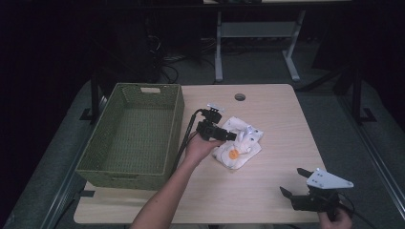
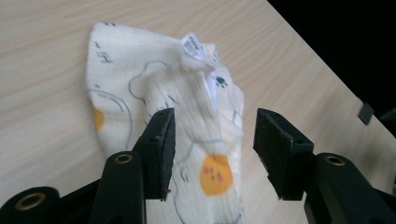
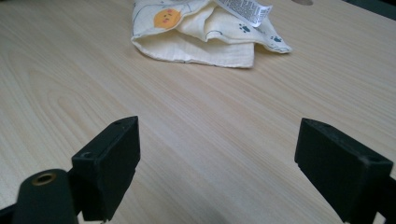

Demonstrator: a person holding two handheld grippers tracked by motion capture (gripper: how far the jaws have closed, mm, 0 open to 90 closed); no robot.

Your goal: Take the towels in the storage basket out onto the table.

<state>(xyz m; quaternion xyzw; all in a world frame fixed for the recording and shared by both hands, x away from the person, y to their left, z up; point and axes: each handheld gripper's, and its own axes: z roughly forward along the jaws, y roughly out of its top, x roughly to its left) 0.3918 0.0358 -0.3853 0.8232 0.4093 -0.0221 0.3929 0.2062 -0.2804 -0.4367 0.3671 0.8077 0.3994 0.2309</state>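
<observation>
Cream printed cloth (image 1: 239,143), folded, lying flat on table (image 1: 277,191)

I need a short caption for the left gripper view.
Open left gripper above a folded printed cloth on the wooden table.

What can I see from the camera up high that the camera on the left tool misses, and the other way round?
The high view takes in the green woven basket left of the cloth, the round hole near the table's far edge, the person's forearm, and the right tool open near the front edge. The left gripper view gives close detail: the white label, a small paw print, and the left tool with its jaws apart over the fabric. Both show the folded printed cloth with its orange spot on the wooden table.
</observation>
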